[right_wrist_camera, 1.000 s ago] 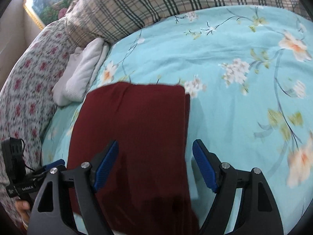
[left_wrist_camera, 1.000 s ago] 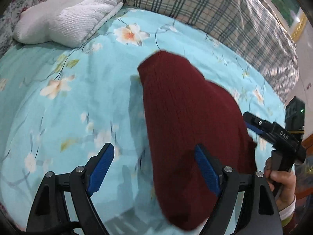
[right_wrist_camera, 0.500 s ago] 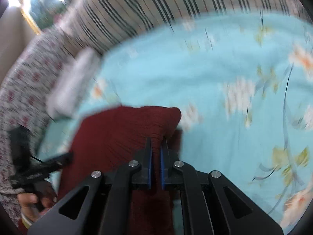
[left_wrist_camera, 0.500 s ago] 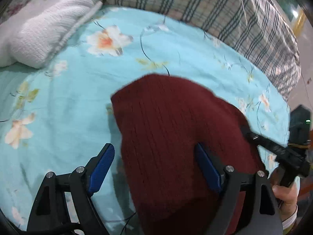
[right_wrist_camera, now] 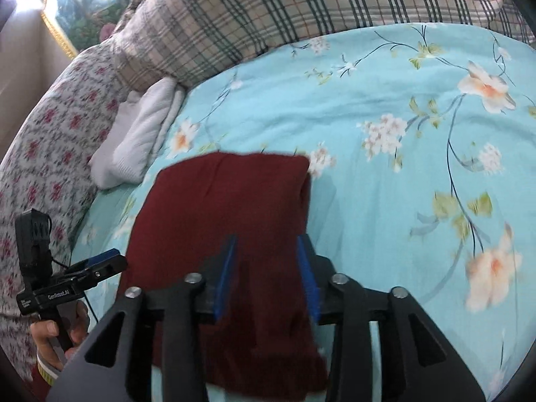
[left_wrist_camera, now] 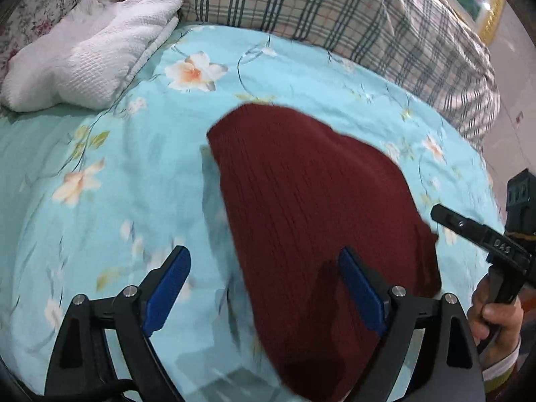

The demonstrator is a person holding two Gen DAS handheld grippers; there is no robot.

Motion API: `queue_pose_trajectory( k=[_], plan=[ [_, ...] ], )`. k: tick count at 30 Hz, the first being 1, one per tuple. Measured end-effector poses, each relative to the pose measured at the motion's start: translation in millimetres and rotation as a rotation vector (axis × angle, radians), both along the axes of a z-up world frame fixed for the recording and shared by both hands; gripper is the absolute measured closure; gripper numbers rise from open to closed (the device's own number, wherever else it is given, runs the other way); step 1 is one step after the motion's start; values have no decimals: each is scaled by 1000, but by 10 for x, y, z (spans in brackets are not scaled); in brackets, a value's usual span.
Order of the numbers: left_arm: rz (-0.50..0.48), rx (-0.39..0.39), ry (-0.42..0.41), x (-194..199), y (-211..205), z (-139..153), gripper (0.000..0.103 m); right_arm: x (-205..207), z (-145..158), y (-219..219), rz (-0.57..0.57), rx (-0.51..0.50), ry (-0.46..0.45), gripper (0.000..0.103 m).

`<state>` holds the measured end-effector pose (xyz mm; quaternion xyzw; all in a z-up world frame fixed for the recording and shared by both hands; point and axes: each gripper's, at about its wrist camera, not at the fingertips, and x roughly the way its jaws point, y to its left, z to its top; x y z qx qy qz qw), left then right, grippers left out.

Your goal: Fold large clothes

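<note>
We count one dark red knit sweater (left_wrist_camera: 311,207) folded on one light blue floral bedspread (left_wrist_camera: 110,174), plus one white folded towel (left_wrist_camera: 90,57) off to the side. Behind that we've got one plaid pillow (left_wrist_camera: 351,10) and one pink-flowered cushion (right_wrist_camera: 43,140), and one gold-framed picture (right_wrist_camera: 77,3) on the wall. Tool-wise it's two grippers, the left gripper (left_wrist_camera: 264,288) and the right gripper (right_wrist_camera: 266,271), each with two blue finger pads (left_wrist_camera: 167,288), and two hands (left_wrist_camera: 495,321) holding them.
</note>
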<state>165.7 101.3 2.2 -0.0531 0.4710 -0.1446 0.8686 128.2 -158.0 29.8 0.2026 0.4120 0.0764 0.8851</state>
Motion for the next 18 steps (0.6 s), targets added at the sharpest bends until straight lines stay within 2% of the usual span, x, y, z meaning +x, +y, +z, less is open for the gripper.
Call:
queue_pose_trajectory(
  k=[4,6,8,11,13,15,18],
  plan=[
    [7,62,42,-355,-14,-107,7,-276,-2,159,29,-30,11,45],
    [1,86,60,-522,-5,-165,6,-396,-1,224,48,-52,15,30],
    [-10,80,64,-669,27,-179,6,-547,5,285,65,-86,11,24],
    [-7,57,55,-889,108,-171,6,-746,-10,363,99,-122,17,24],
    [24,84,-1,-1076,137,-138,6,-898,-29,411,124,-128,23,24],
    [43,88,-16,-1208,173,-132,6,-1014,-47,448,145,-134,29,23],
    [-36,104,64,-1350,149,-180,9,-1169,-63,510,168,-155,40,23]
  ],
)
